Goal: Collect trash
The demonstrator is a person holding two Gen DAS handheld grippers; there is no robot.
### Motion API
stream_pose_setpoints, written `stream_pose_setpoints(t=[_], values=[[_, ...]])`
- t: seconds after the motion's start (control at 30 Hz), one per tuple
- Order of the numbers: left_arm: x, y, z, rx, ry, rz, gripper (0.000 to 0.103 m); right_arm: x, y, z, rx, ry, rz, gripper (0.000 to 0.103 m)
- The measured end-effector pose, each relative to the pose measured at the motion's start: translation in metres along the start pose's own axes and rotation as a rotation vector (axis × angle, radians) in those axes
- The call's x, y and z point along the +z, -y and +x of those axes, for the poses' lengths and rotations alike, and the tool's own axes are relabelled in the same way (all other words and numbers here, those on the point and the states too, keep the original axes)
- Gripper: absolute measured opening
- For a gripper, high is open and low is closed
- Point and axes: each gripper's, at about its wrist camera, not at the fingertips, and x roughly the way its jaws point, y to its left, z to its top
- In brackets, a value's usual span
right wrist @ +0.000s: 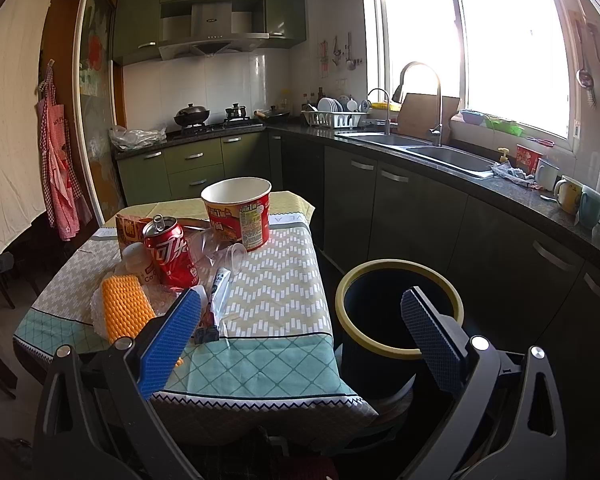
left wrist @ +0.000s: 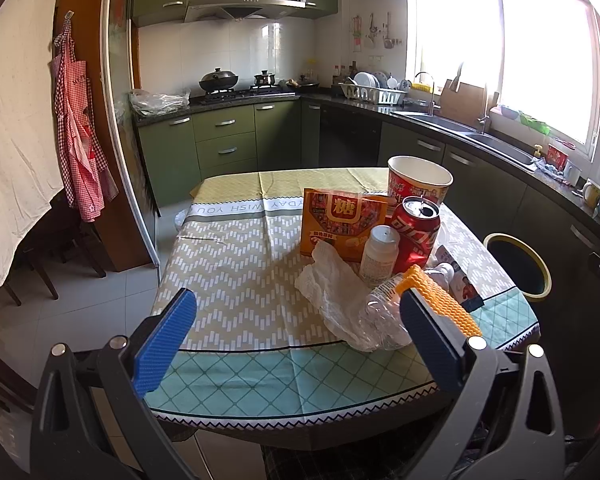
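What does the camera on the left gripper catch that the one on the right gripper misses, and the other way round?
Only the left view shows the crumpled white plastic bag and the orange snack box's front. Only the right view shows the toppled clear plastic cup and the whole yellow-rimmed dark bin beside the table. Both show the red soda can, the red paper noodle tub, the orange mesh sponge and open blue-padded grippers: left, right.

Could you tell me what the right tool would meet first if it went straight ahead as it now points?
Probably nothing soon: the open right tool aims between the table edge and the bin; depth is unclear.
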Motion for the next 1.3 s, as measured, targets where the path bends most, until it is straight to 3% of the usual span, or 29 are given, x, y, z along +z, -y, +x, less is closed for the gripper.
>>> stream_pose_setpoints(t=[1.3], values=[[-0.0058,0.0026,0.0017,-0.002,-0.004,0.006,0.097,-0.0041,-0.0026,0.0047,-0.004,-0.008,0.001,0.099]])
